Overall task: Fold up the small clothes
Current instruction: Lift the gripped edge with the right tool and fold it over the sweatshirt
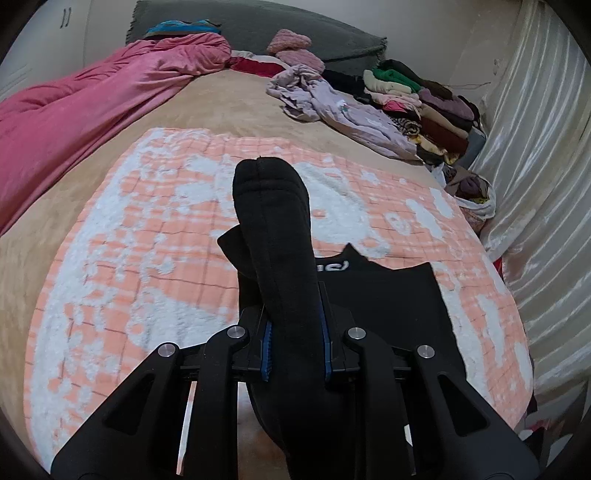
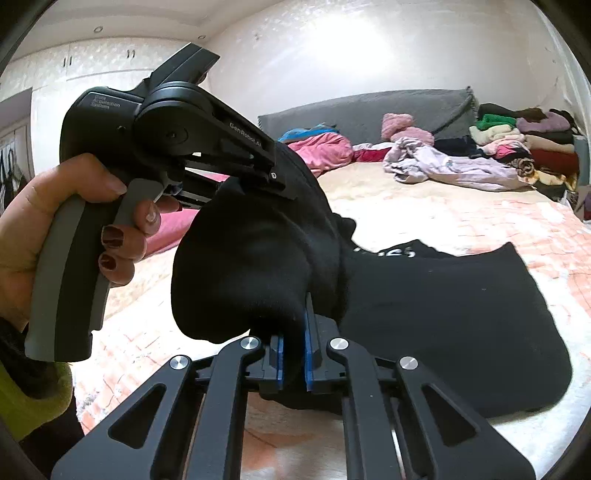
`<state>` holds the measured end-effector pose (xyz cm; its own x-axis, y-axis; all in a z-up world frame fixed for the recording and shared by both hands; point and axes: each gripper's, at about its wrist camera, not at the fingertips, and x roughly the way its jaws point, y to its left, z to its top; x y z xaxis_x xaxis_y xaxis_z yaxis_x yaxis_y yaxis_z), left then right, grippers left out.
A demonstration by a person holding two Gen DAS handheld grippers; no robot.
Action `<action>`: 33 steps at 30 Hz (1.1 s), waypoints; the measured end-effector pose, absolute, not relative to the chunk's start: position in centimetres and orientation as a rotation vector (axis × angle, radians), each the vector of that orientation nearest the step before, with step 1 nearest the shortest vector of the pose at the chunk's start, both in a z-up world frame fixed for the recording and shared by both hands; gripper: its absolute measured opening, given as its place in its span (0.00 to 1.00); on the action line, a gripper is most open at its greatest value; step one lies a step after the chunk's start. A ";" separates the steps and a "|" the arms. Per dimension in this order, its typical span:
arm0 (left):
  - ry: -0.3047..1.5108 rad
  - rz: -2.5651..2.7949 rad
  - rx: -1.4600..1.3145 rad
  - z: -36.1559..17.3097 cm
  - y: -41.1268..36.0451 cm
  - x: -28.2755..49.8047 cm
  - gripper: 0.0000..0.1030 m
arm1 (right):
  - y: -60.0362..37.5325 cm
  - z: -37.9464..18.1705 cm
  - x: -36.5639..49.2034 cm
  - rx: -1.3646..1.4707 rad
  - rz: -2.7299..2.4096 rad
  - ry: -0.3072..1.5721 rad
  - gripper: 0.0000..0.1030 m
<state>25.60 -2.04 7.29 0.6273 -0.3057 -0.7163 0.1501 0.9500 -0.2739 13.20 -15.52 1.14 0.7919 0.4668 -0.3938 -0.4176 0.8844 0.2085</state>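
A black garment (image 2: 443, 325) is lifted at one end above the checked blanket (image 1: 147, 258) on the bed (image 1: 229, 107), while the rest trails on the blanket; holding it up by two spots likely lets it hang straight for a fold. The left tool (image 1: 297, 332) is clamped on a thick bunch of the cloth, which sticks up between its blue pads (image 1: 266, 347). The right tool (image 2: 293, 354) is pinched almost together on a thinner fold. A hand (image 2: 55, 229) grips the left tool's handle.

A pink duvet (image 1: 85, 107) lies bunched left of a grey pillow (image 1: 258, 26) on the tan bedsheet (image 1: 229, 107).
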 end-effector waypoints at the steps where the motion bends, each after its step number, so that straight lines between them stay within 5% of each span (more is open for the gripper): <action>1: 0.856 -0.267 -0.194 7.4 -2.6 25.7 0.11 | -16.0 1.2 13.0 0.124 0.471 0.450 0.06; 29: 0.973 -0.352 -0.037 5.2 -19.5 28.5 0.15 | -27.9 -0.9 12.9 0.425 0.334 0.498 0.06; 32: 0.987 -0.378 -0.069 4.2 -20.6 29.1 0.34 | -29.0 -1.8 13.3 0.486 0.327 0.536 0.06; 33: 0.985 -0.413 -0.104 3.9 -20.8 29.2 0.48 | -29.4 -2.3 13.6 0.508 0.319 0.562 0.06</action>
<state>29.21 -20.77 3.88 0.4825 -0.3842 -0.7871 0.2916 0.9179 -0.2693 13.55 -29.41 -2.31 0.8025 0.4195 -0.4243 -0.1496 0.8298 0.5376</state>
